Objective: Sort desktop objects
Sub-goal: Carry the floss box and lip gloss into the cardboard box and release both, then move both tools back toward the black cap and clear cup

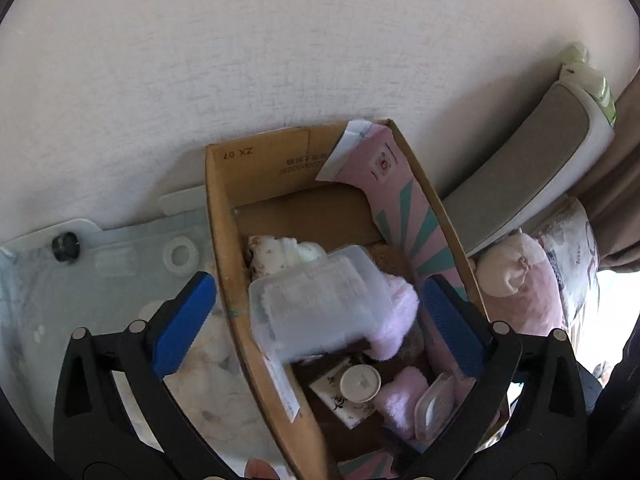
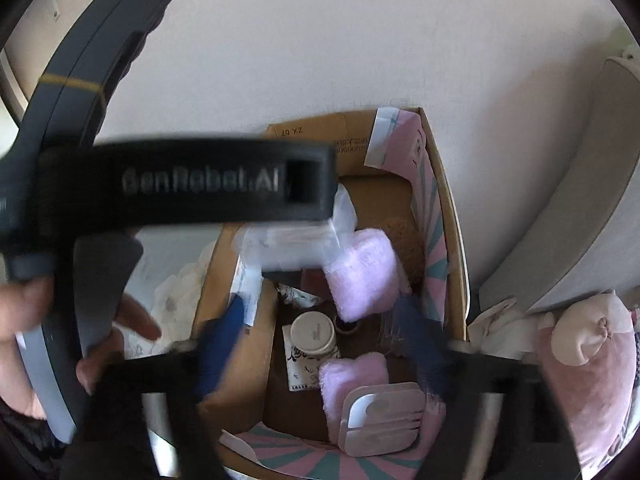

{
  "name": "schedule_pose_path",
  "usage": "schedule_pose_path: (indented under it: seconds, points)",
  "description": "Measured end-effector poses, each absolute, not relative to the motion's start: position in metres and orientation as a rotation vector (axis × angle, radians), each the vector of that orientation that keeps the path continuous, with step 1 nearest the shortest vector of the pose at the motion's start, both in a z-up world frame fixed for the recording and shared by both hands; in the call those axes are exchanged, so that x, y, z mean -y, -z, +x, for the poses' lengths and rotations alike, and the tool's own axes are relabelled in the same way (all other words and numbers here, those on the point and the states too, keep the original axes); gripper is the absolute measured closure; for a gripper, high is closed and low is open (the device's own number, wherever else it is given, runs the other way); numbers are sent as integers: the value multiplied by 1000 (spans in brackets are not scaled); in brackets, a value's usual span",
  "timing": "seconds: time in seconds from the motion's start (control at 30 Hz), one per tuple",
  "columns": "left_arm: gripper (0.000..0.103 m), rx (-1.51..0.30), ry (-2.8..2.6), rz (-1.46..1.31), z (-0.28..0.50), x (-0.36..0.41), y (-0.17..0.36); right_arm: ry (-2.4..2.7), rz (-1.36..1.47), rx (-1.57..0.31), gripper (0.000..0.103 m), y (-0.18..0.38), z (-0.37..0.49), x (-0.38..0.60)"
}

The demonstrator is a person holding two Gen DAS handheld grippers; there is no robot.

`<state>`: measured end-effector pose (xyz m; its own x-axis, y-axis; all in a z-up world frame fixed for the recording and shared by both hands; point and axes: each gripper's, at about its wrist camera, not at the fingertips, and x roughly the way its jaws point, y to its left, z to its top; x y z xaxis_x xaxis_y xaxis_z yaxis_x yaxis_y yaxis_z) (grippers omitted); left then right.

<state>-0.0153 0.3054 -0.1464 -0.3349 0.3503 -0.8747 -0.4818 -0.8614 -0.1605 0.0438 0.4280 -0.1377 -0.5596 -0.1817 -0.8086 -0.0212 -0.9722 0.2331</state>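
A cardboard box (image 1: pixel 228 248) stands against the white wall and also shows in the right wrist view (image 2: pixel 452 220). In it lie a clear plastic case (image 1: pixel 320 304), pink fluffy cloths (image 1: pixel 400 312), a round beige lid (image 1: pixel 360 383) and a patterned card (image 1: pixel 340 404). My left gripper (image 1: pixel 316 320) is open, its blue pads either side of the case, which looks blurred and free of them. My right gripper (image 2: pixel 328 344) is open and blurred above the box, over the beige lid (image 2: pixel 313 332) and a flat white device (image 2: pixel 380 420). The left gripper's black body (image 2: pixel 180 184) crosses the right wrist view.
A pale blue plastic sheet with white fittings (image 1: pixel 120 264) lies left of the box. A grey and white cushion (image 1: pixel 532 168) leans on the wall at right, with a pink plush toy (image 1: pixel 516 276) below it. A pink-and-teal printed flap (image 1: pixel 404 208) lines the box's right wall.
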Motion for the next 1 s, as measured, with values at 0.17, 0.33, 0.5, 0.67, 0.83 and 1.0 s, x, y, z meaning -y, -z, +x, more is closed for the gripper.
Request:
schedule_pose_path:
  seconds: [0.17, 0.33, 0.5, 0.67, 0.83, 1.0]
  points:
    - [0, -162, -2206, -1405, -15, -301, 148, 2685, 1438, 284, 24, 141, 46, -427]
    - [0, -139, -2199, -1353, -13, -291, 139, 2701, 1433, 329, 24, 139, 44, -428]
    - [0, -121, -2213, -1334, -11, -272, 132, 2722, 1418, 308, 24, 134, 42, -421]
    - [0, -110, -2244, -1329, -11, -246, 125, 2732, 1434, 308, 24, 134, 39, -412]
    - [0, -46, -2331, -1317, -19, -196, 107, 2765, 1410, 270, 24, 123, 35, -399]
    - [0, 9, -2470, -1285, -29, -133, 80, 2780, 1359, 236, 24, 109, 29, -382]
